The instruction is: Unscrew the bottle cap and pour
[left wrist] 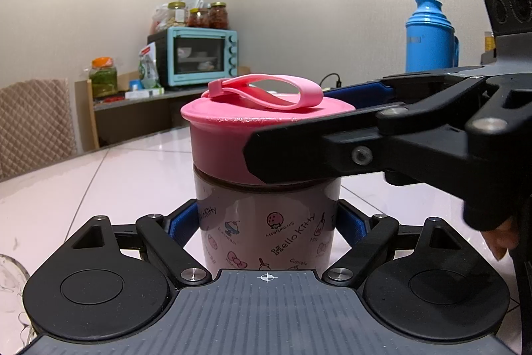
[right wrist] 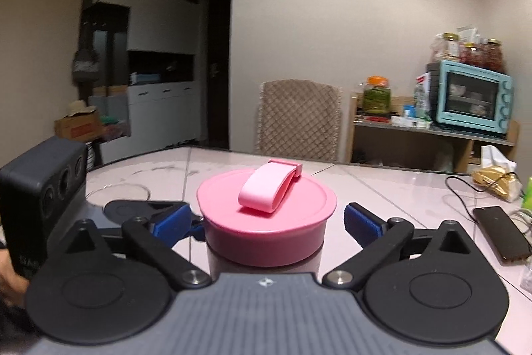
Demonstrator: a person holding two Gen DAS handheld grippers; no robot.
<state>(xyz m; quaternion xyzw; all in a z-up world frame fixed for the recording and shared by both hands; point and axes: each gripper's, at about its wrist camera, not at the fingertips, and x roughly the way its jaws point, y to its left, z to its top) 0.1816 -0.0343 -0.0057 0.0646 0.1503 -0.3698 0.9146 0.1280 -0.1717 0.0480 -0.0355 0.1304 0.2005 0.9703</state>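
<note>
A Hello Kitty bottle (left wrist: 266,222) with a pink screw cap (left wrist: 229,135) and a pink loop strap (left wrist: 266,90) stands on the pale pink table (left wrist: 99,182). My left gripper (left wrist: 266,223) is shut on the bottle's body, its blue pads pressed to both sides. My right gripper (right wrist: 266,222) reaches in from the right at cap height and also shows in the left wrist view (left wrist: 332,135). Its blue pads (right wrist: 360,223) straddle the cap (right wrist: 266,222) with a small gap on each side, so it is open.
A clear glass (left wrist: 10,285) stands at the left gripper's near left. A black phone (right wrist: 502,233) with a cable and a tissue packet (right wrist: 495,178) lie at the right. A blue thermos (left wrist: 430,35), a chair (right wrist: 299,118) and a shelf with an oven (right wrist: 472,97) stand beyond.
</note>
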